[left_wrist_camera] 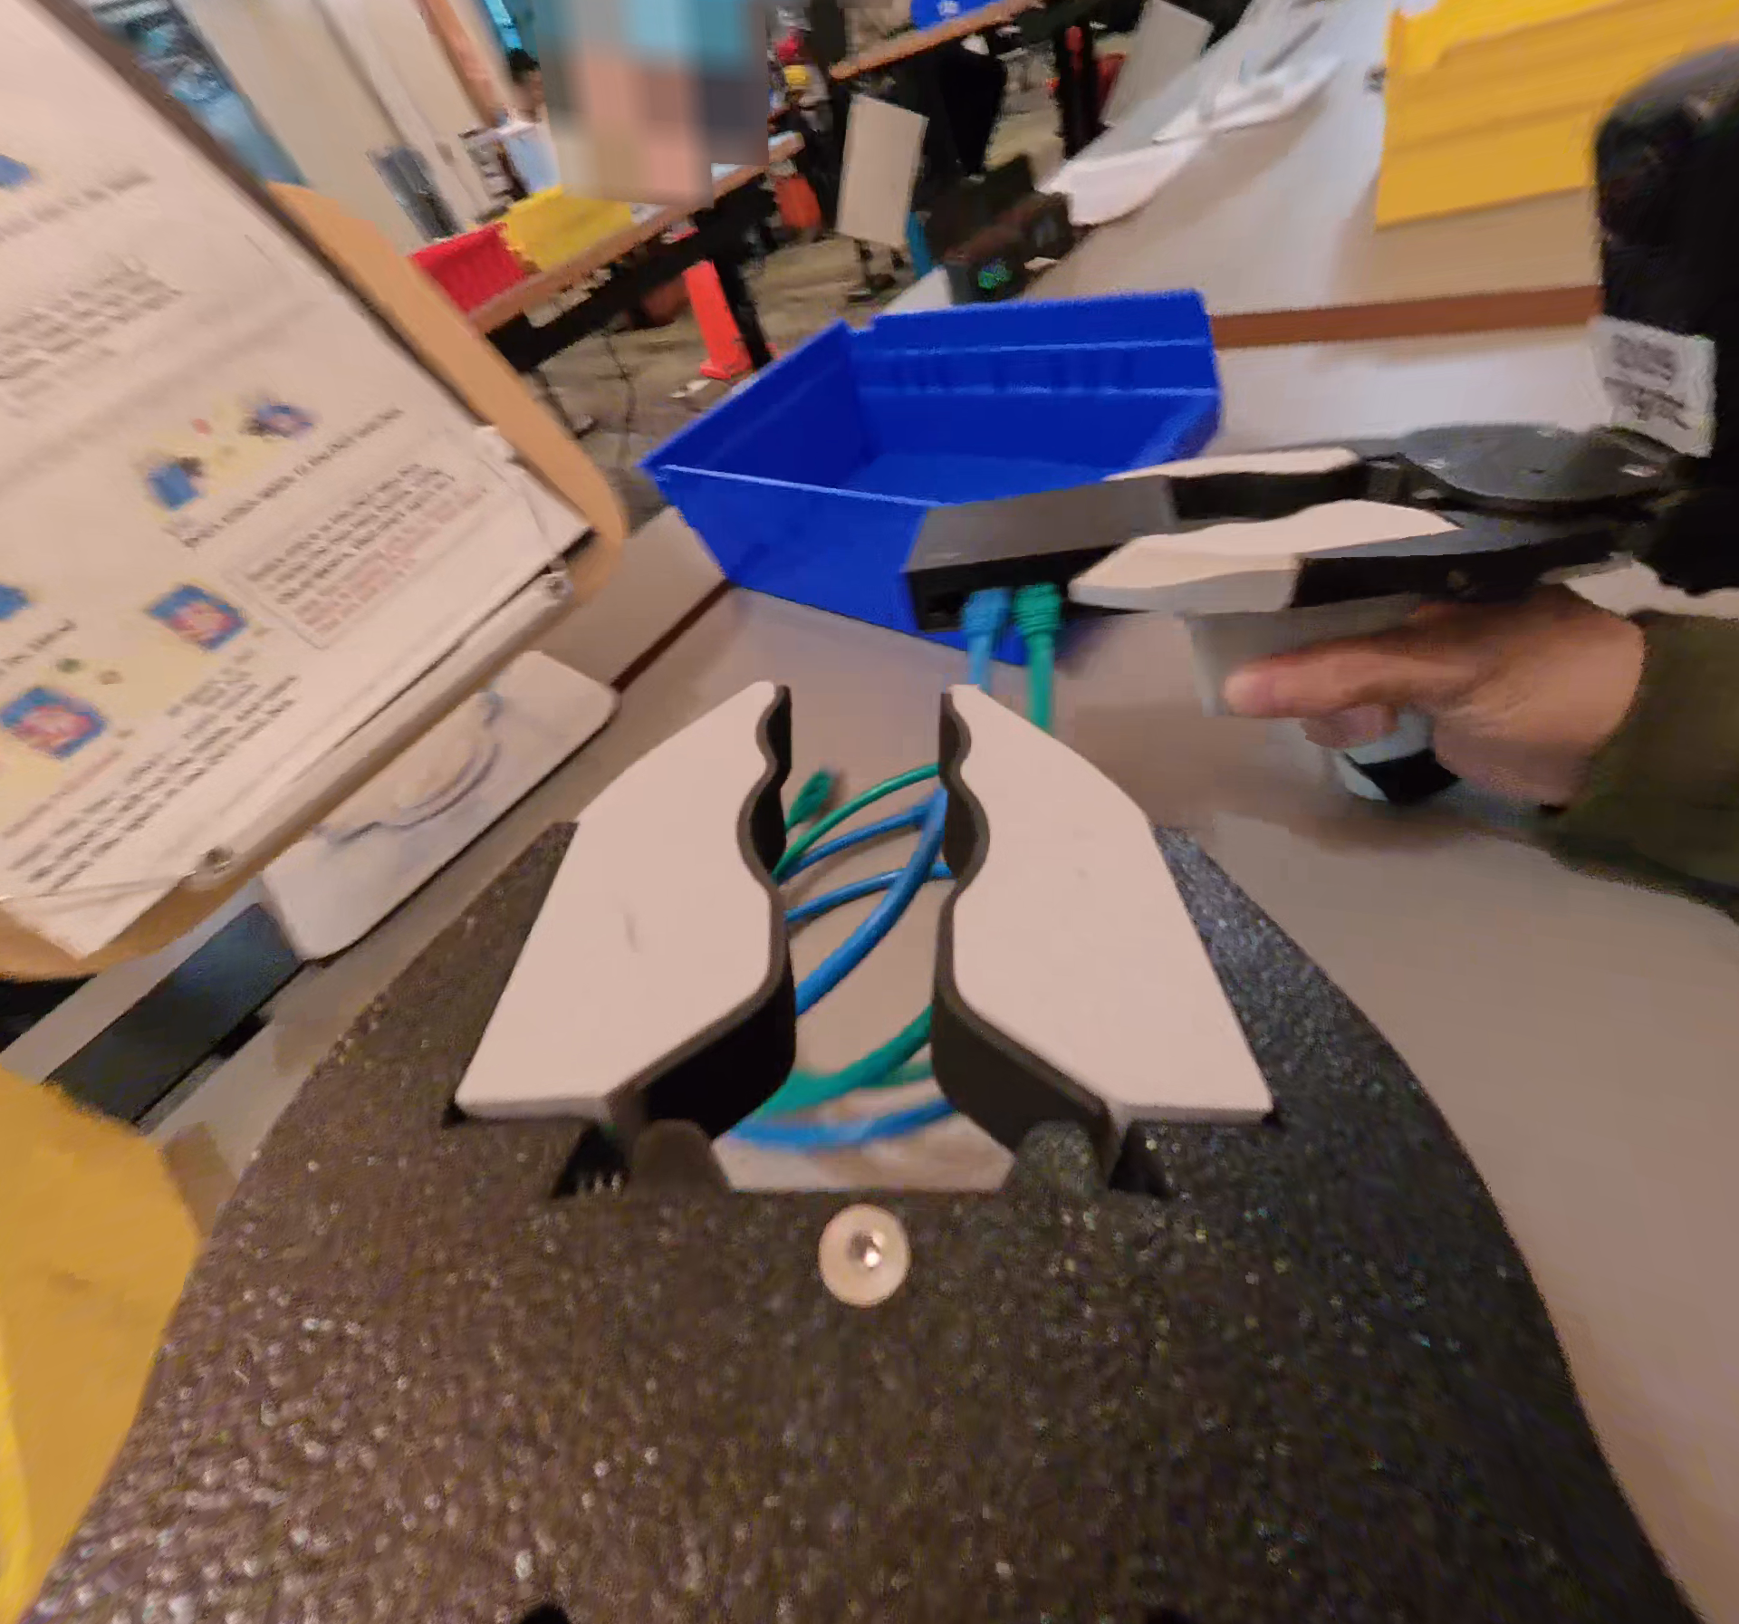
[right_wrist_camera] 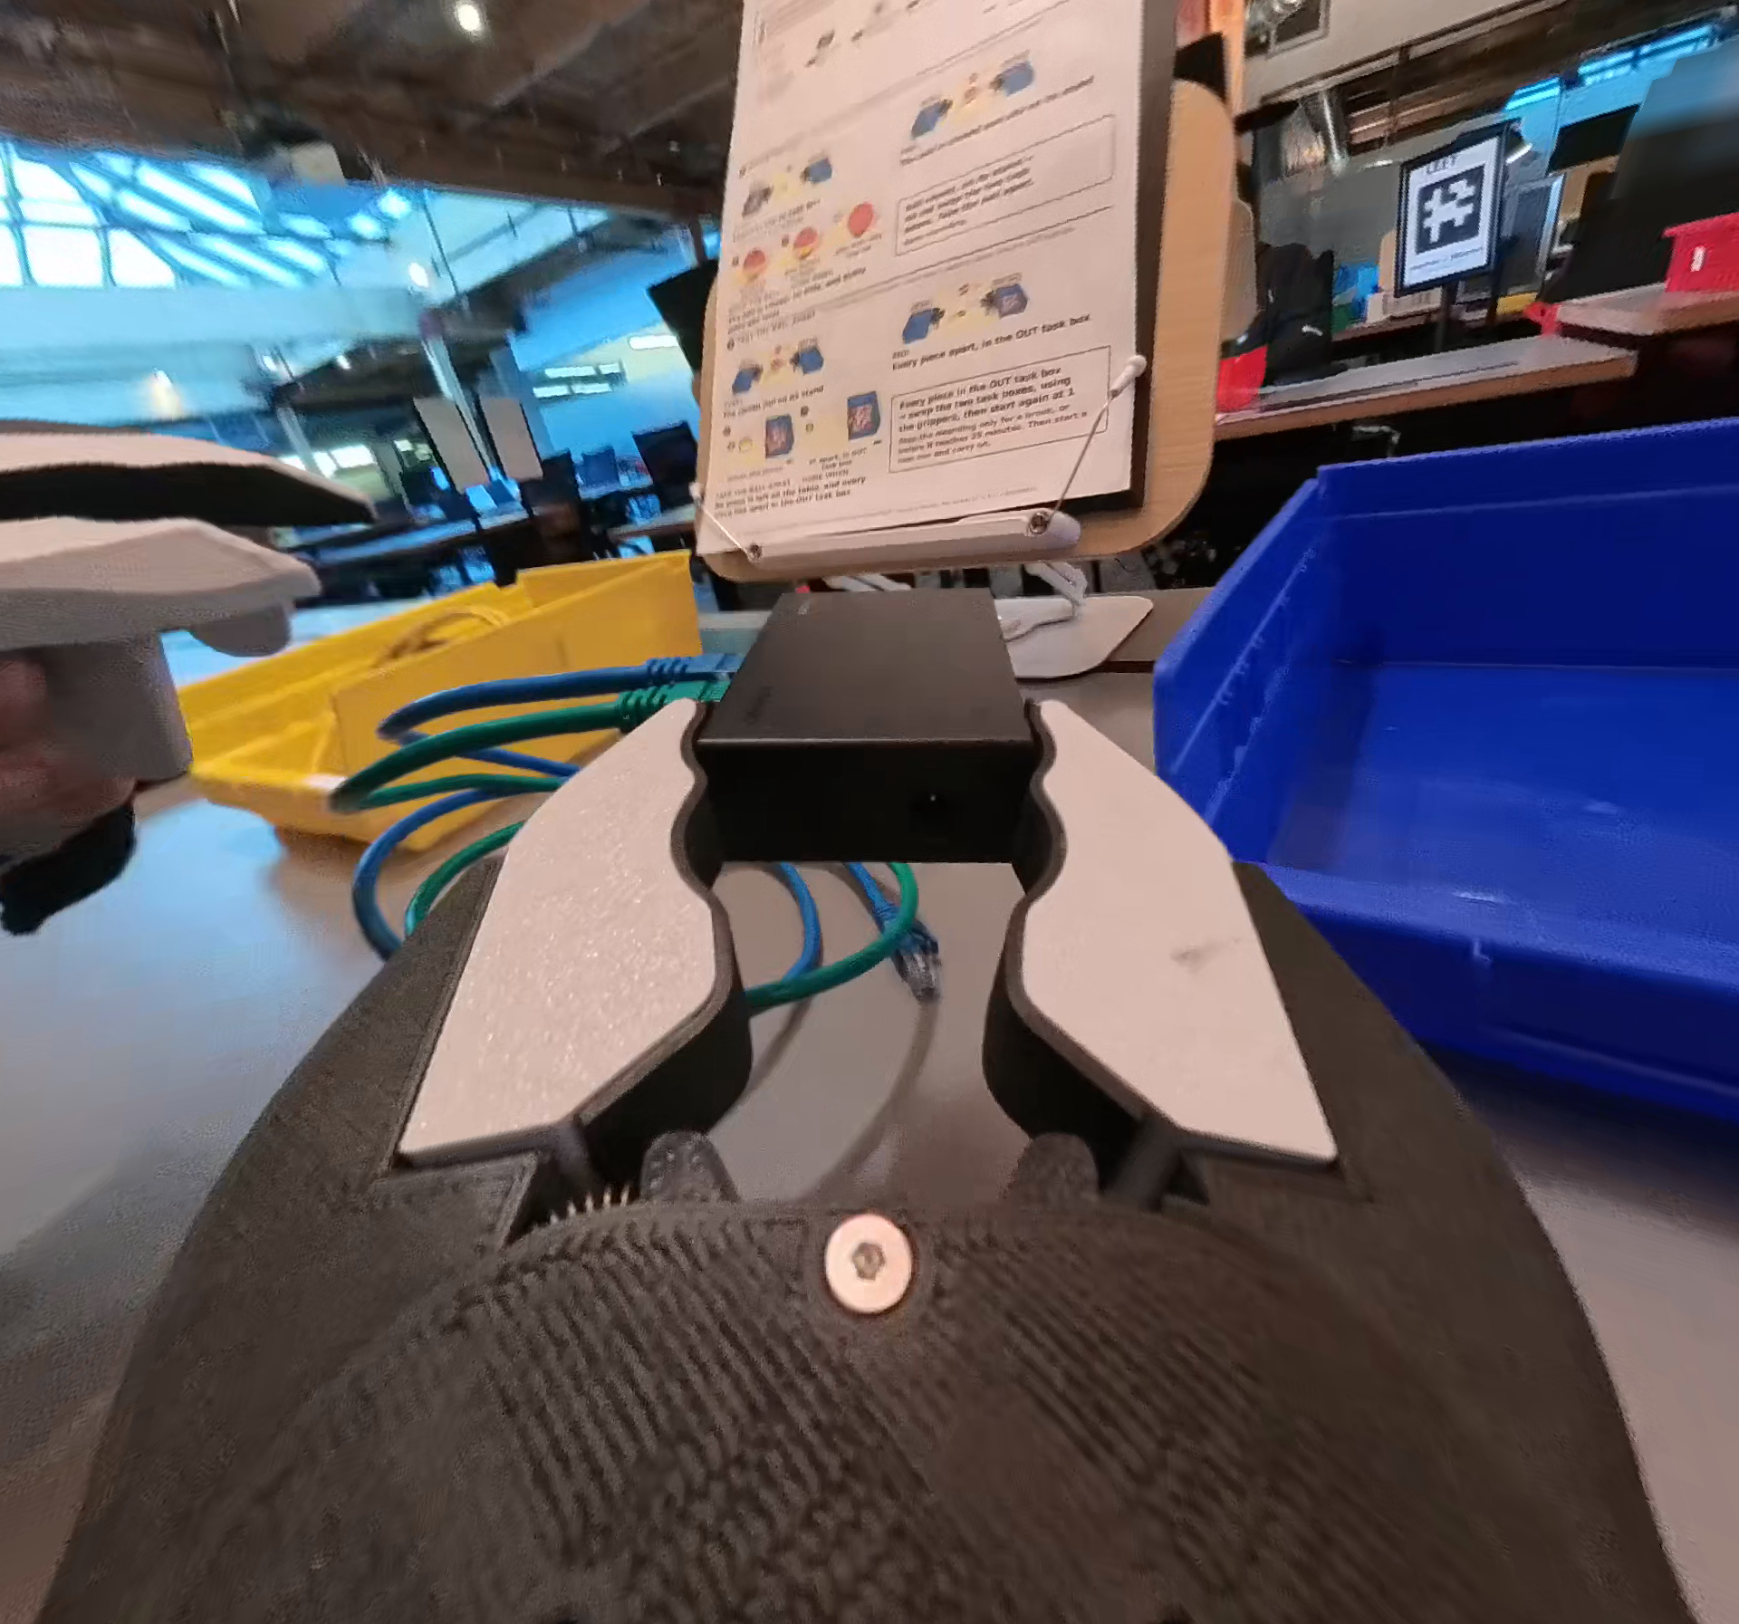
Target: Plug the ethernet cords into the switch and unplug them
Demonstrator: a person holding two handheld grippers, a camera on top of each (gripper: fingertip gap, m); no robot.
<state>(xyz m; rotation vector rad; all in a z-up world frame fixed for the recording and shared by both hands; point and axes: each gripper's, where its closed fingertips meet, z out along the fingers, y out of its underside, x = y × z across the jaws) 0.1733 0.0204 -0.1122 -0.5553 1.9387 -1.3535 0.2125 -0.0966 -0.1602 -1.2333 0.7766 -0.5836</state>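
The switch [right_wrist_camera: 866,722], a black box, sits clamped between the 2 fingers of the right gripper [right_wrist_camera: 866,788], lifted off the table [left_wrist_camera: 1411,1061]. A blue cord [left_wrist_camera: 983,628] and a green cord [left_wrist_camera: 1038,628] are plugged into its side, facing the left gripper [left_wrist_camera: 866,732], whose fingers stand parted and empty above the cords' loops. A blue bin [left_wrist_camera: 941,450] lies beyond the switch.

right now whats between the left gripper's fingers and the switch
In the left wrist view, only the blue cord and green cord run from the open left gripper to the switch.
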